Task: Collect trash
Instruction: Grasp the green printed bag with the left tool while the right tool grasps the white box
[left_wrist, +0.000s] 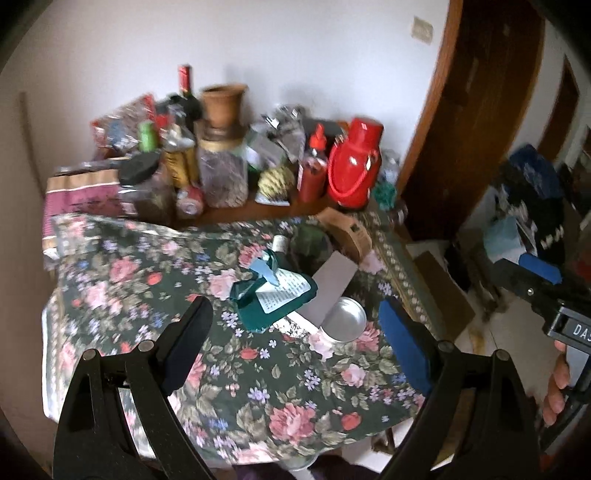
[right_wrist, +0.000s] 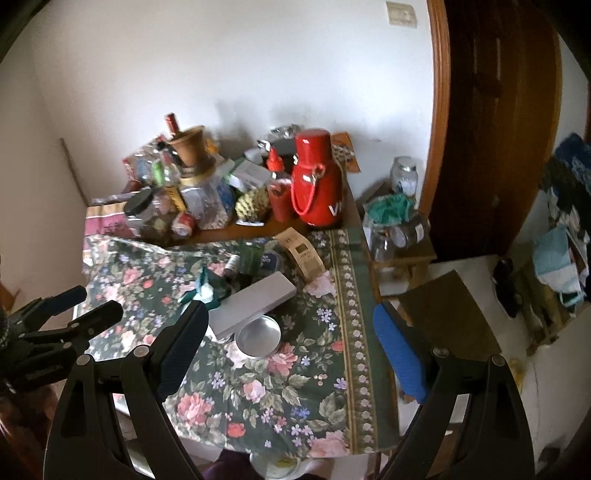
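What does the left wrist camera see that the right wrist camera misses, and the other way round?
Only the left view shows the printed label on the teal wrapper and fingers holding the right claw. Only the right view shows glass jars on a side stool and the left claw. Both show the silver tin, grey box and red flask.

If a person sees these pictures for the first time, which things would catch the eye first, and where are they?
Probably the red flask, standing at the back among crowded jars and bottles near the wall. Next, the flowered tablecloth covering the front of the table, with a green wrapper, a grey box and a round metal tin lying in its middle.
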